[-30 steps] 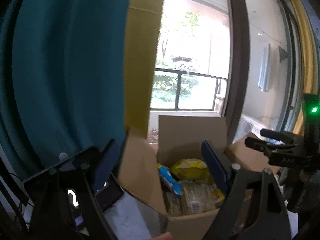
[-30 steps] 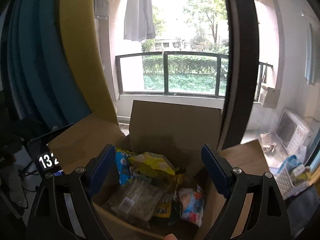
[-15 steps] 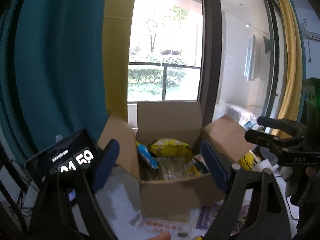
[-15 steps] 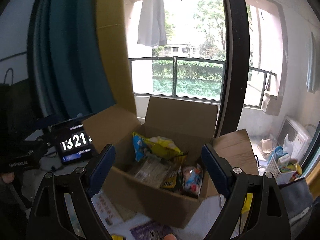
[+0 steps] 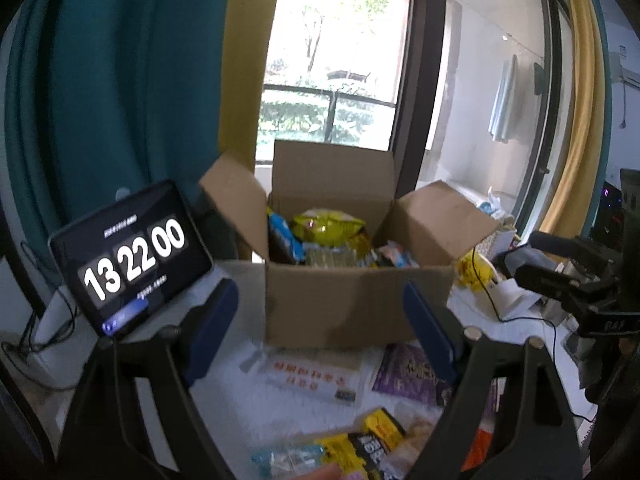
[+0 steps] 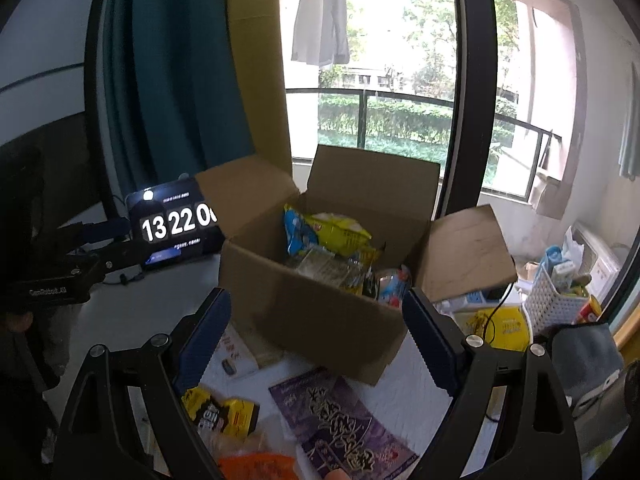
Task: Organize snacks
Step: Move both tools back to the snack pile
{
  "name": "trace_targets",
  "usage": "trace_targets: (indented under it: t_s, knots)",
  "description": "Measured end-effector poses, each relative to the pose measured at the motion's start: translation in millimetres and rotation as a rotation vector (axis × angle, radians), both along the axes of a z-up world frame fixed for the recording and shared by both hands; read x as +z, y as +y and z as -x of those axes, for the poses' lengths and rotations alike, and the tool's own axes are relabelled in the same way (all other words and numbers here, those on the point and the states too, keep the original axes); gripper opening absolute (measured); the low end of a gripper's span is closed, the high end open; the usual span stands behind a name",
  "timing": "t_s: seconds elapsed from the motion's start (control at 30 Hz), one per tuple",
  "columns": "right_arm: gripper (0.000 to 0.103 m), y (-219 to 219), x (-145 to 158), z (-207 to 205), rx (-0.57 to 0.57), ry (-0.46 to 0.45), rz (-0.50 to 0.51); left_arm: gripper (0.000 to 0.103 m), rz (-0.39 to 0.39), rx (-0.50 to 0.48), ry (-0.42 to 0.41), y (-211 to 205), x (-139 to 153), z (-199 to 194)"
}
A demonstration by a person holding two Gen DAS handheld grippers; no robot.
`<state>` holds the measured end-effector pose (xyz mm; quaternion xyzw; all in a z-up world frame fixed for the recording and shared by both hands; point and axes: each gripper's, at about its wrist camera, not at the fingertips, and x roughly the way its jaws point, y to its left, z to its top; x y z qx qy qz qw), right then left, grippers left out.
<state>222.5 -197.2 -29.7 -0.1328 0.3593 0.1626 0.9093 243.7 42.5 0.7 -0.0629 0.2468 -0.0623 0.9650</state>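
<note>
— Inspector: Firstly, the state of both tools, please.

— Assessor: Both stood with fingers spread wide and nothing between them. The left gripper [image 5: 320,324] and the right gripper [image 6: 316,328] each hung above the white table [image 6: 168,280], short of the cardboard box [image 6: 312,312], touching no packet.

— Inspector: And the snacks?

— Assessor: In two groups. Several lay inside the box, flaps open: a yellow bag [image 6: 340,232] on top, a blue packet [image 6: 296,232] against its left side, a clear-wrapped pack [image 6: 324,266] in front. Loose on the table, nearer the tools, were a purple packet [image 6: 344,420], a yellow-and-black bar [image 6: 220,412] to its left, and an orange packet [image 6: 256,464] at the lower edge — only partly shown. A tablet clock [image 5: 132,256] stood left of the box.

— Inspector: The step in hand?

— Assessor: My judgement: choosing a loose packet to lift toward the box. No grasp had begun.

— Inspector: How should it be done well?

— Assessor: The packets lay flat, so a finger must slide under an edge rather than press down on the face. I would take the purple packet by its long side with the right tool, grip lightly, and carry it clear over the near wall of the box. The black cable [image 6: 496,316] on the right should be avoided.
</note>
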Motion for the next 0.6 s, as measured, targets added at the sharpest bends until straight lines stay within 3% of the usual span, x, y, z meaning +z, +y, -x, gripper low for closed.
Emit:
trace_targets:
  t_s: [0.23,0.6]
  knots:
    - [0.089,-23.0,-24.2,12.1,-0.041,0.062,-0.032,0.085,-0.002,0.016,0.096,-0.5,-35.5,9.6]
    - [0.090,-95.1,-90.5,18.7,-0.243,0.235,-0.070,0.085,0.031,0.055,0.322,10.0,-119.3,23.4]
